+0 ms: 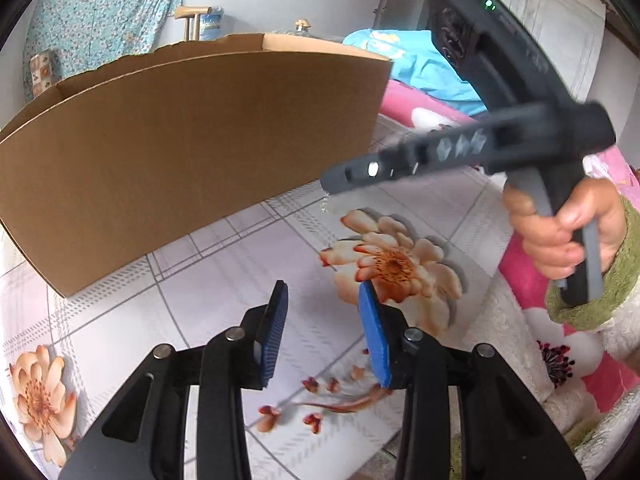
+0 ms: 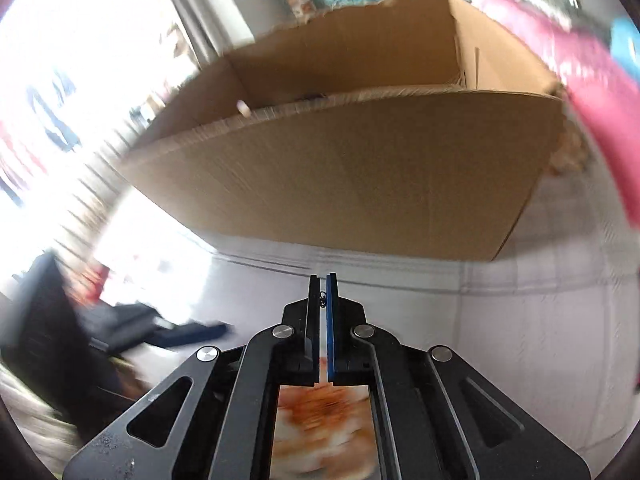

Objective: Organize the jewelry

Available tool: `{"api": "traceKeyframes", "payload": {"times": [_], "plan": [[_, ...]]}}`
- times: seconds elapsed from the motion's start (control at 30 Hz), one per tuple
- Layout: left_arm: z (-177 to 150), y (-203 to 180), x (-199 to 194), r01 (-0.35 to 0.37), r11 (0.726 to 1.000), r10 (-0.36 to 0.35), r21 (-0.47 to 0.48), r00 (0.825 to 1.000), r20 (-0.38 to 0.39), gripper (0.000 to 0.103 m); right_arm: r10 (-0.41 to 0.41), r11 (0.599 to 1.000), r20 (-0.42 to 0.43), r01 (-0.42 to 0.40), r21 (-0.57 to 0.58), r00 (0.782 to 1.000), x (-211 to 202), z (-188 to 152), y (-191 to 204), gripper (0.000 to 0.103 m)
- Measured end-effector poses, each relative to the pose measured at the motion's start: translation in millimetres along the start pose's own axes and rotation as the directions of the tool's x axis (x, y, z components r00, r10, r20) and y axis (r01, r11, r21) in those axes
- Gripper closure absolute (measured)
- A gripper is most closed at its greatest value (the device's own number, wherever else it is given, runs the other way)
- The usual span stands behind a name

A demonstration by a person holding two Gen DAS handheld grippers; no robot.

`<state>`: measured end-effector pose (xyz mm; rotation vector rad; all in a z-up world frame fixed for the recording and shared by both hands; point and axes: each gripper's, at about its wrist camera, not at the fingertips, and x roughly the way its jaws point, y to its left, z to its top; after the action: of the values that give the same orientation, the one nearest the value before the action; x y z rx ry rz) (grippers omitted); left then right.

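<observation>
A large brown cardboard box [image 1: 180, 152] stands open-topped on the floral tablecloth. My left gripper [image 1: 322, 292] is open and empty, low over the cloth in front of the box. My right gripper [image 1: 332, 190] hovers by the box's right corner, with a small clear jewelry piece [image 1: 326, 202] dangling from its tip. In the right wrist view the right gripper [image 2: 323, 280] is shut on a small thin dark-wired earring [image 2: 322, 298], facing the box [image 2: 360, 184]. A small pale object [image 2: 243, 107] shows inside the box.
A white tablecloth [image 1: 224, 264] with orange flowers covers the table. Pink and blue bedding [image 1: 424, 80] lies behind the box on the right. A hand in a green sleeve [image 1: 560, 232] holds the right gripper's handle.
</observation>
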<state>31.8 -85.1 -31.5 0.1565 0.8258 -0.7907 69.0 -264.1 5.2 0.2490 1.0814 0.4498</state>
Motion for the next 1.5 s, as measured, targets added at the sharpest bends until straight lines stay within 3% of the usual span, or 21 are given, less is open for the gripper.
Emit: {"api": "traceKeyframes", "payload": {"times": [0.1, 0.17, 0.47, 0.5, 0.63, 0.7, 1.07, 1.27, 1.5], "plan": [[0, -5, -5, 0.031, 0.999, -0.031, 0.008, 0.999, 0.032, 0.067, 0.136, 0.986, 0.019, -0.138, 0.096, 0.99, -20, -7, -5, 0.102], [1, -7, -8, 0.032, 0.999, -0.034, 0.021, 0.998, 0.056, 0.066, 0.179, 0.975, 0.024, -0.181, 0.128, 0.984, -28, -11, -6, 0.102], [13, -21, -12, 0.014, 0.997, -0.026, 0.071, 0.985, 0.172, 0.062, 0.206, 0.971, 0.014, -0.206, 0.122, 0.979, -58, -18, 16, 0.102], [14, -22, -12, 0.012, 0.997, -0.025, 0.074, 0.983, 0.181, 0.063, 0.205, 0.971, 0.013, -0.205, 0.12, 0.979, -60, -19, 20, 0.102], [20, -24, -17, 0.016, 0.997, -0.033, 0.08, 0.978, 0.205, 0.093, 0.203, 0.973, 0.015, -0.203, 0.113, 0.979, -64, -17, 18, 0.102], [22, -25, -21, 0.003, 0.996, -0.02, 0.085, 0.978, 0.206, 0.1, 0.206, 0.972, 0.026, -0.208, 0.106, 0.978, -65, -17, 17, 0.102], [51, -30, -71, -0.046, 0.991, 0.01, 0.13, 0.965, 0.263, 0.101, 0.248, 0.967, 0.115, -0.253, 0.035, 0.962, -78, 7, 32, 0.102], [101, -13, -70, -0.025, 0.985, -0.009, 0.169, 0.981, 0.195, 0.101, 0.273, 0.961, 0.162, -0.275, -0.008, 0.948, -89, 45, 30, 0.102], [159, 28, -34, -0.015, 0.978, 0.014, 0.21, 1.0, 0.008, 0.101, 0.224, 0.974, 0.091, -0.226, 0.008, 0.97, -62, 109, 9, 0.102]]}}
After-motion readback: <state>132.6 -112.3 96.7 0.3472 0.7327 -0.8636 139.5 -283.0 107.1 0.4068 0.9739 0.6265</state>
